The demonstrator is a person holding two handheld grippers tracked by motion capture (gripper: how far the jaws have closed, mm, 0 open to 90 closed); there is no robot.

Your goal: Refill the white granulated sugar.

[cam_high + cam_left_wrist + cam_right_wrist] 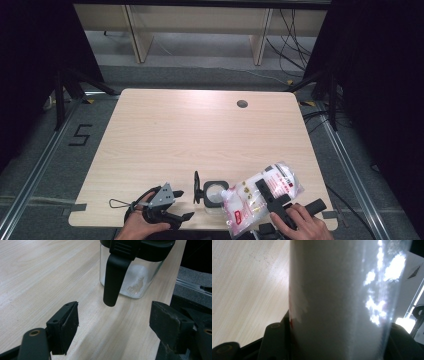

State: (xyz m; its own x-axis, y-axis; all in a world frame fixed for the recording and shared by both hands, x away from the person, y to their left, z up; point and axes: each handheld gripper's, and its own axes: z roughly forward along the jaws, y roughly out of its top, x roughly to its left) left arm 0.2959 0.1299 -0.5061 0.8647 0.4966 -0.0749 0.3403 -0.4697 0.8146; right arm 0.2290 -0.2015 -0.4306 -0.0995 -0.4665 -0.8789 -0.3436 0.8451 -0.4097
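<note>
A clear plastic bag of white powder [250, 200] with red print is tilted, its lower left corner over a small glass jar [216, 192] near the table's front edge. My right gripper [265, 190] is shut on the bag's middle; in the right gripper view the bag [337, 302] stands between both jaws. The jar's black lid [197, 187] is flipped up on its left side. In the left gripper view the jar [140, 277] holds a little white powder, and a black latch [115, 277] hangs down its side. My left gripper [184, 204] rests open, left of the jar, holding nothing.
The wooden table [200, 135] stretches away behind the jar, with a round cable hole [242, 104] at the back right. The jar stands close to the front edge. Dark floor and metal rails [350, 165] flank the table.
</note>
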